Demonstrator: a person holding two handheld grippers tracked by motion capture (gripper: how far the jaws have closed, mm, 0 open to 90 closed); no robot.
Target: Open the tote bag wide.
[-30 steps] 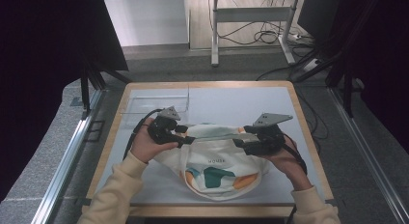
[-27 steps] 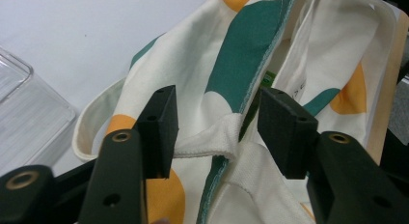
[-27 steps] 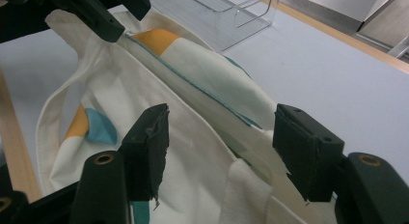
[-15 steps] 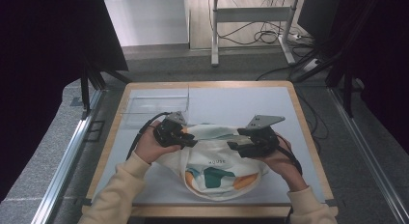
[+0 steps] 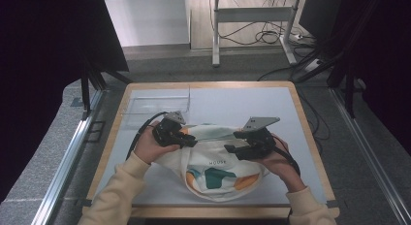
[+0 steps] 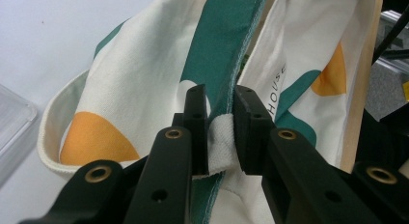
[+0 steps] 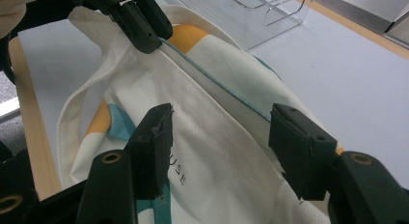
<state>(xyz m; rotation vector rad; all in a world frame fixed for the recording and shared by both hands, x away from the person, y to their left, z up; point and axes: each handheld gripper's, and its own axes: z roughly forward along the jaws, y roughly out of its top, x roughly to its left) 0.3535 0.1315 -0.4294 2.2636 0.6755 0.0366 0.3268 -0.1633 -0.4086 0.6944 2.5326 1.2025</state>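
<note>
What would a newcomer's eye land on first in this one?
The cream tote bag with teal and orange shapes, lying at the near middle of the table. The left gripper has just been closing and pinches the bag's rim at its left; the right gripper hovers open over the bag's right side. A clear plastic tray sits far left.

One word on the bag

The cream tote bag (image 5: 213, 171) carries a single printed word in small dark capitals, "HOUSE", sitting just above its teal and orange shapes in the high view. In the left gripper view the same print runs sideways on the cloth (image 6: 279, 84), readable as "HOUSE". In the right gripper view just the tail end, "USE" (image 7: 177, 174), peeks out beside a black jaw. Nothing else readable anywhere.
</note>
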